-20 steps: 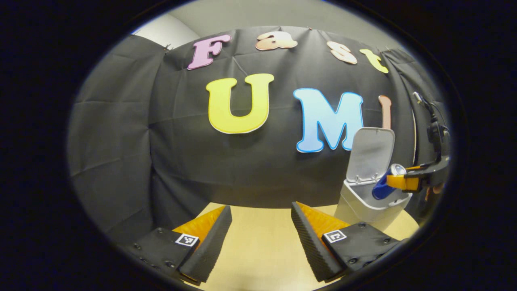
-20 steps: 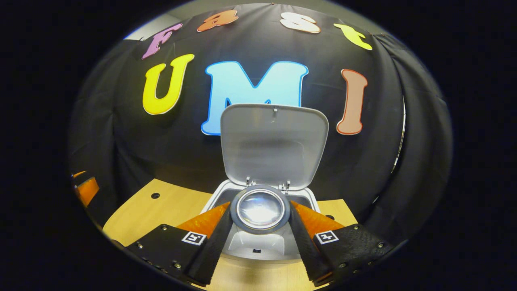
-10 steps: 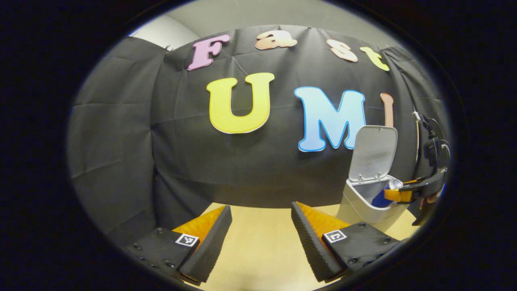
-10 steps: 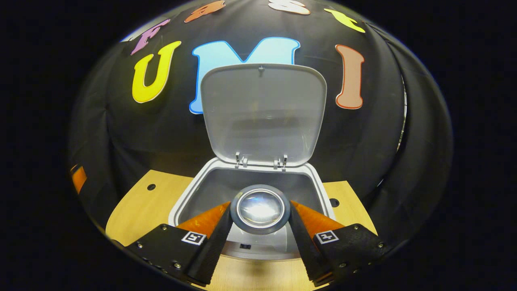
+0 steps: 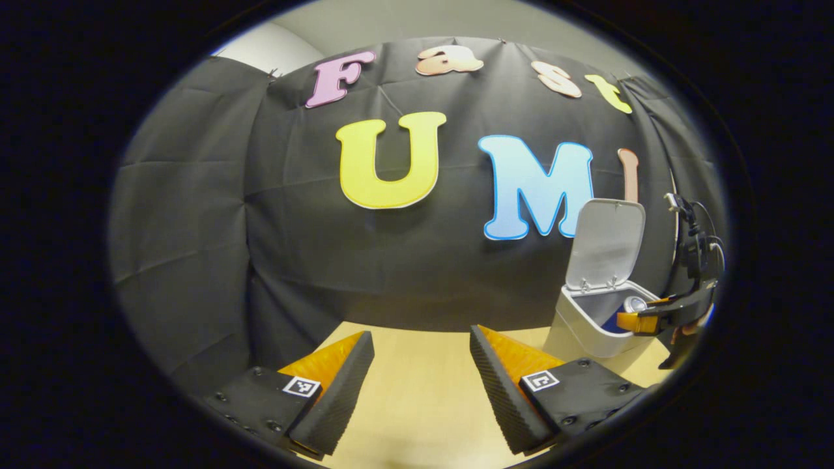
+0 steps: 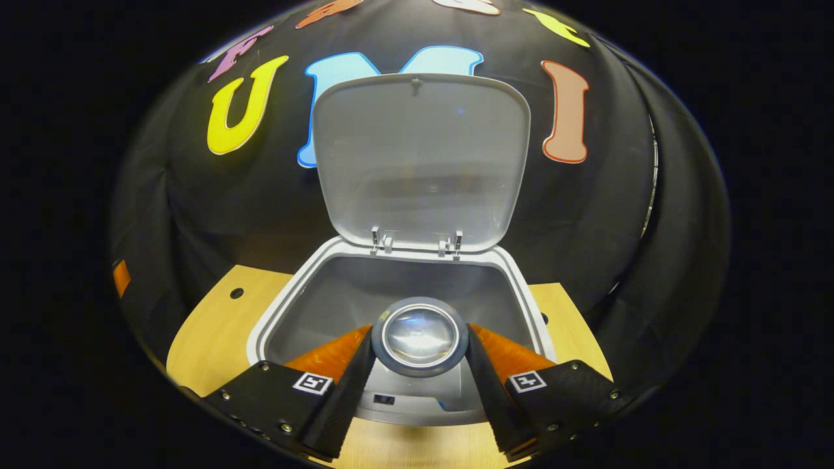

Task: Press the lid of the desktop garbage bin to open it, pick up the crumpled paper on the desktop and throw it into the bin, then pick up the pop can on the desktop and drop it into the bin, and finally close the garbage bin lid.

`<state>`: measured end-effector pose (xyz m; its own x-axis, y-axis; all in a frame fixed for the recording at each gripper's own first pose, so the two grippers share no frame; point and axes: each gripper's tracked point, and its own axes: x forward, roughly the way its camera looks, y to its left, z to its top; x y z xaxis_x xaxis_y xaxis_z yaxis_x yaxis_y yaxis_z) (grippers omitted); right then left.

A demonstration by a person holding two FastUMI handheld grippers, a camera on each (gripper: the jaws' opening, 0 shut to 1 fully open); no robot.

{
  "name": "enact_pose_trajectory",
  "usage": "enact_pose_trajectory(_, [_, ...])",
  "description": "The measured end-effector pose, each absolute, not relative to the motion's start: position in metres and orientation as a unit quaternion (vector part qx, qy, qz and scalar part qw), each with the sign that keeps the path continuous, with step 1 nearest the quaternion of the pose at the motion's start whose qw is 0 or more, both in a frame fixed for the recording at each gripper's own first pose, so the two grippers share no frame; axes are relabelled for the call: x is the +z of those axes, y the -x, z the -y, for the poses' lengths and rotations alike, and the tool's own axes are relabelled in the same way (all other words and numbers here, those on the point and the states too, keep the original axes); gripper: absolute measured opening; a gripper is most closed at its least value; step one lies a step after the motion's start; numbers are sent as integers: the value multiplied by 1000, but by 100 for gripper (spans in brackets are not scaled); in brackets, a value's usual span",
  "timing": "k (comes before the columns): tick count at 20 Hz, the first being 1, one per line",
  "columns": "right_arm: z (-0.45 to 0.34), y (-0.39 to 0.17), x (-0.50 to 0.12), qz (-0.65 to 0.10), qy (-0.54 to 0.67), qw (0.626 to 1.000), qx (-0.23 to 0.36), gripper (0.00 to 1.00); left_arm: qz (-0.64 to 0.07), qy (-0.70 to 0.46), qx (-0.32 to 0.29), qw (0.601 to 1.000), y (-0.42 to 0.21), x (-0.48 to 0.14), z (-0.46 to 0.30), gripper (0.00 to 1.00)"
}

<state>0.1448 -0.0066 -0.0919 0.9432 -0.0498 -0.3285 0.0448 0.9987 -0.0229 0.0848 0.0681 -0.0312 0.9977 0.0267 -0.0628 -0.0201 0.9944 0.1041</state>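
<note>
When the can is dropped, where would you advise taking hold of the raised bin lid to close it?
Take the lid by its free top edge, coming from the front over the open bin. It stands upright, hinged at the bin's rear rim, so that edge probably swings it down most easily. The right gripper holds the can.

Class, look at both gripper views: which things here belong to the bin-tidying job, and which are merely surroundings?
Part of the job:
- white plastic desktop bin, lid raised
- blue and silver pop can, gripped over the bin's opening
- right gripper, holding the can

Just there:
- light wooden table
- left gripper, open, idle
</note>
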Motion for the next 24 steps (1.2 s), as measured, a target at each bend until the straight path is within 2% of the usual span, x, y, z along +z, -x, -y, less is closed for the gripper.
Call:
enact_pose_trajectory(11, [2, -148, -91, -161, 11, 987, -18, 85, -37, -52, 4, 998, -83, -34, -61, 97])
enact_pose_trajectory(12, [2, -148, -91, -160, 11, 987, -18, 85, -37, -52, 4, 998, -84, -34, -62, 92])
enact_pose_trajectory(14, [3, -148, -90, -159, 11, 987, -18, 85, -38, -51, 4, 998, -84, -35, -61, 100])
enact_pose_trajectory(16, [2, -148, -90, -159, 11, 987, -18, 85, -38, -50, 5, 998, -84, -35, -62, 100])
enact_pose_trajectory(20, [3, -148, -90, -158, 11, 987, -18, 85, -39, -49, 6, 998, -83, -36, -62, 92])
enact_pose_trajectory(21, [3, -148, -90, -157, 11, 987, -18, 85, -40, -48, 6, 998, -84, -37, -63, 92])
enact_pose_trajectory(22, [2, -148, -90, -156, 11, 988, -18, 86, -39, -48, 6, 998, -84, -37, -63, 97])
enact_pose_trajectory(23, [3, -148, -90, -154, 11, 988, -18, 86, -39, -48, 7, 998, -83, -37, -63, 97])
enact_pose_trajectory(24, [2, -147, -89, -153, 12, 988, -18, 86, -40, -48, 7, 998, -83, -37, -63, 92])
